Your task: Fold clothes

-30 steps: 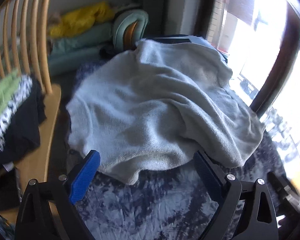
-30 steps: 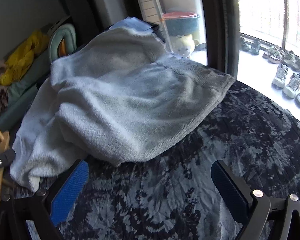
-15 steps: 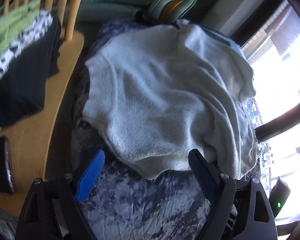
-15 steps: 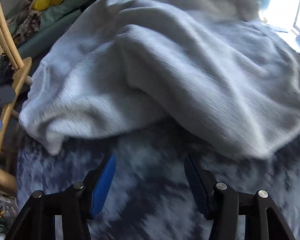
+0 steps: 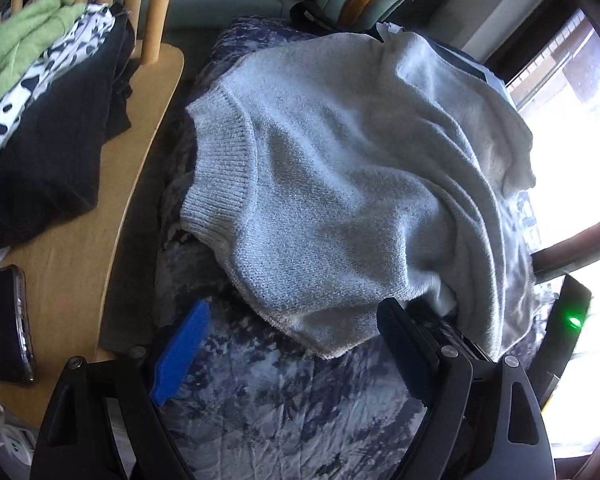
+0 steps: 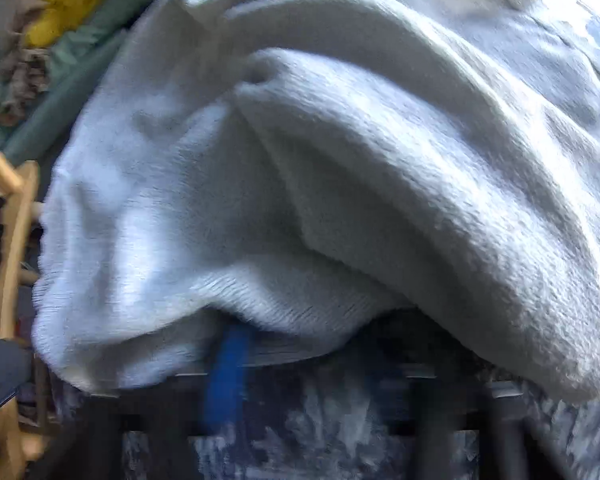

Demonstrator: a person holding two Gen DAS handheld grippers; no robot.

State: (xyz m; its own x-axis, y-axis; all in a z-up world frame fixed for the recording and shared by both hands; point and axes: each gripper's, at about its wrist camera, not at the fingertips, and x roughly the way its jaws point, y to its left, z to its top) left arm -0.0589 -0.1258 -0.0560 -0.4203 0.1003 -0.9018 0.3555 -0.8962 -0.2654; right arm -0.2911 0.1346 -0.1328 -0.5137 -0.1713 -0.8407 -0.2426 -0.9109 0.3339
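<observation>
The right hand-held gripper (image 6: pixel 236 344) is closing, its jaws nearly together at the ribbed hem of the grey sweater (image 5: pixel 340 184), probably to lift that edge for a fold. The left hand-held gripper (image 5: pixel 292 344) stands wide just short of the near edge. The sweater lies crumpled on the patterned bed (image 5: pixel 280 400). Earlier, both grippers gaped farther back.
</observation>
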